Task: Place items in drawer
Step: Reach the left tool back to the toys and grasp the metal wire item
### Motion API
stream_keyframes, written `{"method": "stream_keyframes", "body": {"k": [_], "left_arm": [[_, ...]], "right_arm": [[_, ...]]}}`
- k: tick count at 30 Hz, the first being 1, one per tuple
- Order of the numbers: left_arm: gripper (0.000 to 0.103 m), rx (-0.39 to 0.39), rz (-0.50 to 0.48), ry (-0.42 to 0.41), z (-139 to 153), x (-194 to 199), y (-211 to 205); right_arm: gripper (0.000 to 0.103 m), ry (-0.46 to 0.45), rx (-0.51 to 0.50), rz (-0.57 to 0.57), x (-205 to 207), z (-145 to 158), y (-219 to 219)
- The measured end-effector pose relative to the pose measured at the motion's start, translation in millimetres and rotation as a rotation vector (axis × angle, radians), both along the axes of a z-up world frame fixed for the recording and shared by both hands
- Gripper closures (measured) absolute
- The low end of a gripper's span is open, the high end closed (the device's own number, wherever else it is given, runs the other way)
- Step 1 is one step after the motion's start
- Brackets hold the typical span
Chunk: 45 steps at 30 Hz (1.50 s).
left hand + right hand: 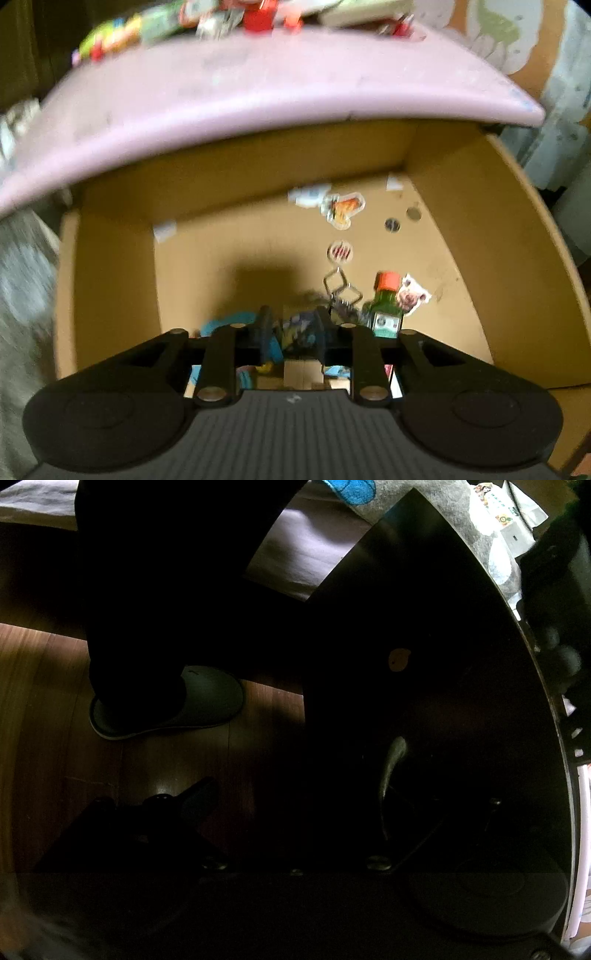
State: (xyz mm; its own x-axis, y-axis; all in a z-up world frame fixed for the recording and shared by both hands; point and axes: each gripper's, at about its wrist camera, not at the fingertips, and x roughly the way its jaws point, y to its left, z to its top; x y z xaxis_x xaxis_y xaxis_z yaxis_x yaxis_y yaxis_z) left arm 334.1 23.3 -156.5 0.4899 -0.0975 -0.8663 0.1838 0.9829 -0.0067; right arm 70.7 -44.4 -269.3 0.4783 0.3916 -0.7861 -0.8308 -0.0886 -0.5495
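In the left wrist view I look down into an open wooden drawer (480, 258) under a pink tabletop (258, 96). My left gripper (293, 323) is low inside the drawer, near its front. A small dark blue and yellow item (299, 330) lies between its fingers (265, 321), and a thin gap shows beside the left pad, so the jaws stand slightly open around it. The right wrist view is very dark. Only one finger (195, 797) of my right gripper (295, 812) stands out, above a wooden floor, and its jaws are lost in shadow.
On the drawer floor lie a green bottle with an orange cap (386, 306), a bent wire piece (341, 291), stickers (343, 210), two coins (392, 224) and a blue object (229, 321). Toys crowd the tabletop's far edge. A person's slippered foot (177, 705) and a dark panel with a metal handle (391, 771) are close to the right gripper.
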Motion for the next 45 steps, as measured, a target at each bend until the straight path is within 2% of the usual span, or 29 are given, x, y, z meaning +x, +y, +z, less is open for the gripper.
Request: {"method": "stream_keyframes", "body": {"k": [2,3,4,5,6,11,16,20,24,28,34,42,44,45], "left_arm": [[0.078,-0.011,-0.023,-0.031,17,0,-4],[0.071,-0.005,-0.035,-0.052,25,1,-6],[0.048,-0.007,-0.041,-0.072,33,2,-8],[0.037,-0.025,-0.042,-0.093,41,3,-8],[0.032,-0.049,-0.040,-0.118,49,5,-8],[0.032,-0.070,-0.039,-0.226,81,28,-15],[0.032,-0.034,-0.070,-0.329,104,65,-29],[0.032,-0.021,-0.085,-0.375,113,100,-37],[0.032,0.023,-0.111,-0.412,117,133,-48],[0.034,0.056,-0.123,-0.422,114,155,-57],[0.049,0.115,-0.172,-0.403,101,175,-67],[0.052,0.159,-0.188,-0.394,91,190,-73],[0.058,0.172,-0.193,-0.393,90,191,-75],[0.069,0.179,-0.196,-0.392,90,191,-76]], "right_arm": [[0.008,0.000,-0.001,0.000,0,0,0],[0.008,0.001,-0.002,0.001,1,1,1],[0.008,0.001,-0.002,0.001,1,1,1],[0.008,0.001,-0.002,0.001,1,1,1],[0.008,0.001,-0.002,0.001,1,1,1],[0.008,0.000,0.001,0.001,1,1,1],[0.008,-0.001,0.002,0.004,1,0,-1],[0.008,-0.001,0.003,0.006,1,-1,-2],[0.007,-0.002,0.005,0.009,1,-1,-2],[0.007,-0.003,0.007,0.012,1,-2,-2],[0.007,-0.003,0.010,0.016,1,-1,-4],[0.007,-0.004,0.013,0.019,0,-1,-6],[0.007,-0.005,0.013,0.020,0,-1,-6],[0.007,-0.005,0.013,0.020,0,-1,-6]]}}
